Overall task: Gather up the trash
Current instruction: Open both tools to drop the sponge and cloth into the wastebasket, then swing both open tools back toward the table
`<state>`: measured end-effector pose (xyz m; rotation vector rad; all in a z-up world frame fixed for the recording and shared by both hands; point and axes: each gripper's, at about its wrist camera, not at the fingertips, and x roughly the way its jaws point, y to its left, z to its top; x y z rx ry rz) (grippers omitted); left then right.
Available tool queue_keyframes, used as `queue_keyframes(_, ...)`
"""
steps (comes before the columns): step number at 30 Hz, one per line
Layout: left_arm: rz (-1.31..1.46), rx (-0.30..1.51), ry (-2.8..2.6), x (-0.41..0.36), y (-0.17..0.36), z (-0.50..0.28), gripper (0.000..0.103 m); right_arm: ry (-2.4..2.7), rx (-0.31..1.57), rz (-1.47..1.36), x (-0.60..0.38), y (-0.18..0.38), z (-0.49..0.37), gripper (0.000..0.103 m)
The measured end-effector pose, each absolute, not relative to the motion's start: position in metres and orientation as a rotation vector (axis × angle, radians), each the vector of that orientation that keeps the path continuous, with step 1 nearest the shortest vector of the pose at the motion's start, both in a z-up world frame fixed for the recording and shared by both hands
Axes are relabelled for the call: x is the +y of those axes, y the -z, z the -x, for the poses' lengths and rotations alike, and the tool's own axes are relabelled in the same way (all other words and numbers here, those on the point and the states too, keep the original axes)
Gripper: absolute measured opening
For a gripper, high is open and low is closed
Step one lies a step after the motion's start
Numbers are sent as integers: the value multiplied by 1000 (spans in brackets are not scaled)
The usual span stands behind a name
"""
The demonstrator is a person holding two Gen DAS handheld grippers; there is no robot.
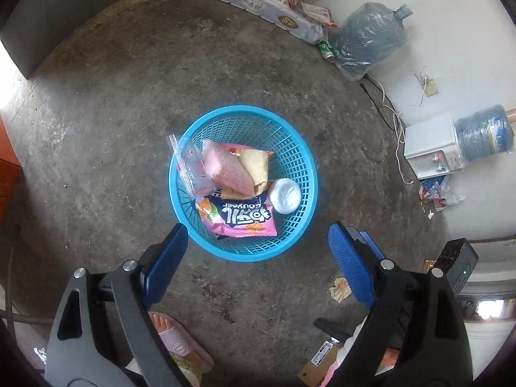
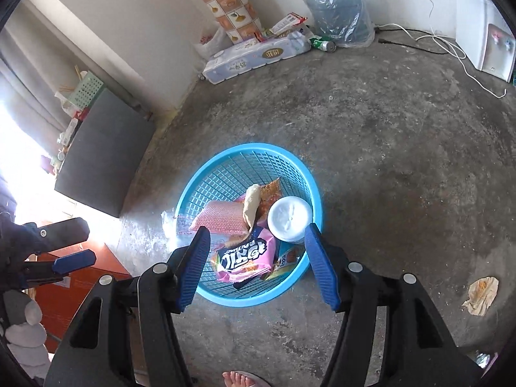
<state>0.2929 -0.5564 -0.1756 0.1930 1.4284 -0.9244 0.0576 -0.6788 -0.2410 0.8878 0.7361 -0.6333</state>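
Observation:
A round blue basket (image 1: 290, 148) stands on the concrete floor. In it lie a pink snack bag (image 1: 238, 217), a white cup lid (image 1: 285, 196), a pink textured pack (image 1: 227, 171), a beige wrapper (image 1: 256, 166) and a clear zip bag (image 1: 185, 164) hanging over the rim. My left gripper (image 1: 258, 230) hovers open above the near rim with nothing between its fingers. In the right wrist view the basket (image 2: 225, 167) lies just beyond my right gripper (image 2: 257, 229), which is open and empty above the snack bag (image 2: 245, 254) and lid (image 2: 290, 216). A crumpled paper (image 2: 480, 295) lies on the floor to the right.
Along the wall are a toilet-paper pack (image 1: 267, 6), a green can (image 1: 327, 51), a wrapped water jug (image 1: 367, 37), a white dispenser (image 1: 432, 146) with cables and scraps (image 1: 435, 193). A dark cabinet (image 2: 103, 154) and orange box (image 2: 84, 287) stand left. A slippered foot (image 1: 174, 338) is near.

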Motion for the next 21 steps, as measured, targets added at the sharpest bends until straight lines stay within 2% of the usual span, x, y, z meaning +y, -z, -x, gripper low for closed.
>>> queue_keyframes(6,-134,1322,997,-468,94,-268,85,515,665,-873,-635,194,-37,59)
queue_keyframes(12,-20,1138,979,-328,25,-232,85,371,673,-888,-578,162,-31,60)
queue_keyframes(18,106,930,781,-176,-5,-196,85,208,666,-857,-511,111,-48,60)
queue_keyframes(21,172,872,639,-104,-3,-180,85,122,661,-824,-470,84,-63,65)
